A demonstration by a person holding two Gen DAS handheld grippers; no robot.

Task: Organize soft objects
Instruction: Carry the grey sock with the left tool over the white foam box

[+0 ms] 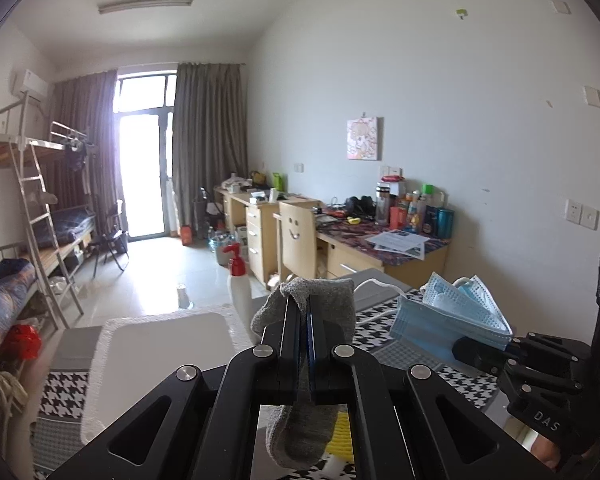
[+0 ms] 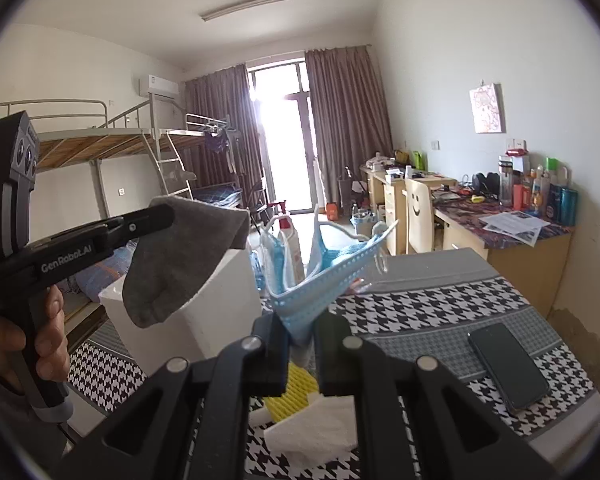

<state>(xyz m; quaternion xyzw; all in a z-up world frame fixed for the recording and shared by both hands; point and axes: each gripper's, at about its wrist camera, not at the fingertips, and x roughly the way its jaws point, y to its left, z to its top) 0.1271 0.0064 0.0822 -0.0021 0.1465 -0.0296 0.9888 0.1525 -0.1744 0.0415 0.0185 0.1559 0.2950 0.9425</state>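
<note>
My left gripper [image 1: 304, 308] is shut on a grey sock [image 1: 328, 300], which drapes over the fingertips and hangs below them. In the right wrist view the same gripper [image 2: 168, 212] comes in from the left, with the sock [image 2: 180, 264] dangling above a white foam box [image 2: 220, 320]. My right gripper [image 2: 300, 328] is shut on a bunch of blue face masks [image 2: 320, 280], their ear loops sticking up. The left wrist view shows those masks [image 1: 444, 320] held at the right, level with the sock. The box's rim [image 1: 100, 364] lies to the left, below the sock.
The table wears a houndstooth cloth [image 2: 440, 304]. On it lie a dark phone [image 2: 508, 368], a yellow ribbed item [image 2: 294, 392] and a white tissue [image 2: 312, 432]. A white spray bottle with a red head [image 1: 238, 280] stands behind the box. A hand [image 2: 52, 336] grips the left handle.
</note>
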